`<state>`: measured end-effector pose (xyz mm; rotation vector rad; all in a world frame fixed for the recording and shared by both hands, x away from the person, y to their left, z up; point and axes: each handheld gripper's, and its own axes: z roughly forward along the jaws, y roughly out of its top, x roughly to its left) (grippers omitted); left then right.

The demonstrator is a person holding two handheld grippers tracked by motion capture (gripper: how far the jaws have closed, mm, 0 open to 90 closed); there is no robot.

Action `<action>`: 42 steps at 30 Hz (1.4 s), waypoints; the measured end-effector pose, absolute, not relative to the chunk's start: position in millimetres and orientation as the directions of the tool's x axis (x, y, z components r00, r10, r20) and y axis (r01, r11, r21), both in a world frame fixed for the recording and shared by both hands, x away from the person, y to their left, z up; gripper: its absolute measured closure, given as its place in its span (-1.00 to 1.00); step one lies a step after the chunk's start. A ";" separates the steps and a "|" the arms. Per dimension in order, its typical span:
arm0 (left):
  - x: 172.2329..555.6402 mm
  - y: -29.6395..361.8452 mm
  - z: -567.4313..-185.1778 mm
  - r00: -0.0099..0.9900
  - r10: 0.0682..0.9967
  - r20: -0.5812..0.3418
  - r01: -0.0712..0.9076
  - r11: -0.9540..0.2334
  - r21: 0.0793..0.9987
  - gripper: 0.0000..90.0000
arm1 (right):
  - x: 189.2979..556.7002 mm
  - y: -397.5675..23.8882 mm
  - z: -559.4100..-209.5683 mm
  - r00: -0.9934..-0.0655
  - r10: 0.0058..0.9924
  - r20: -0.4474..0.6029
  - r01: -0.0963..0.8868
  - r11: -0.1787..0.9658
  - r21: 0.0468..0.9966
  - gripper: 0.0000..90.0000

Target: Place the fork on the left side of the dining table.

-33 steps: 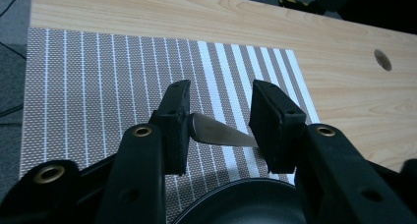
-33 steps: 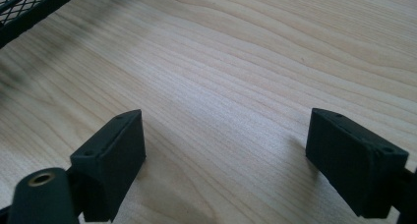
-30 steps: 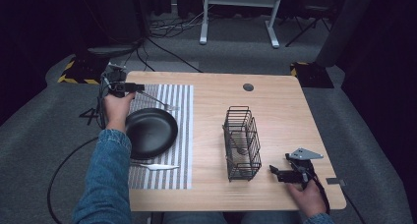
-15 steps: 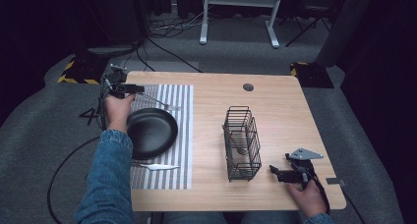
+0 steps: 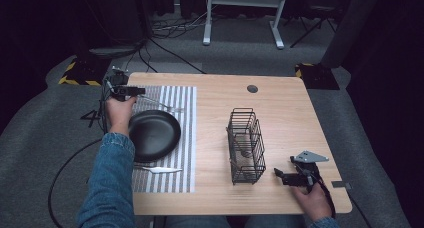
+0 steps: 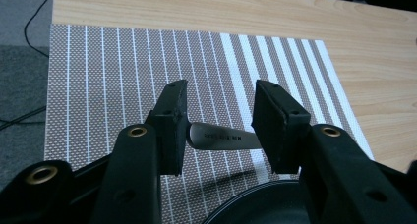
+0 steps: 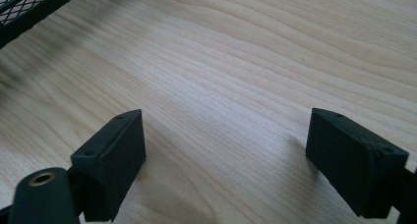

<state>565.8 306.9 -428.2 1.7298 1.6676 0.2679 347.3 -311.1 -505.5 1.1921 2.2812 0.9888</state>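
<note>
Your left gripper [image 6: 219, 130] has just been easing open, jaws part open around the fork handle [image 6: 223, 137], not pinching it. The handle lies crosswise, nine to three, above the plate [image 5: 152, 134] at twelve.

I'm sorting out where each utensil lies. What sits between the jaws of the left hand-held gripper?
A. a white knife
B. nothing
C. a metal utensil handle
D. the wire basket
C: in the left gripper view a metal utensil handle lies between the jaws of the left hand-held gripper, above the striped placemat.
</note>
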 end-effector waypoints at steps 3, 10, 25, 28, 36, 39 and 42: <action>561.5 308.7 -427.9 0.137 0.952 -0.273 0.774 0.070 0.629 0.27 | 347.3 -311.1 -505.5 -0.567 0.823 -0.012 0.555 0.392 0.734 -0.66; 545.2 316.2 -416.0 0.138 0.955 -0.263 0.738 0.078 0.670 0.21 | 347.3 -311.0 -505.6 -0.568 0.823 -0.013 0.553 0.393 0.735 -0.66; 476.9 316.1 -370.6 0.227 0.966 -0.124 0.659 -0.058 0.750 0.11 | 347.4 -311.0 -505.5 -0.568 0.823 -0.013 0.553 0.393 0.735 -0.66; 457.6 315.0 -361.2 0.262 0.960 -0.096 0.621 -0.092 0.779 0.09 | 347.4 -311.0 -505.5 -0.568 0.823 -0.013 0.553 0.393 0.735 -0.66; 416.0 312.0 -342.9 0.323 0.942 -0.091 0.580 -0.121 0.805 0.06 | 347.9 -311.2 -505.5 -0.573 0.820 -0.013 0.551 0.396 0.734 -0.66; 403.5 308.1 -340.4 0.364 0.928 -0.082 0.564 -0.150 0.812 0.01 | 348.3 -311.0 -505.4 -0.574 0.819 -0.014 0.550 0.398 0.734 -0.66; 395.4 304.3 -340.0 0.377 0.925 -0.047 0.555 -0.185 0.811 0.00 | 348.6 -310.8 -505.4 -0.577 0.817 -0.014 0.549 0.400 0.734 -0.66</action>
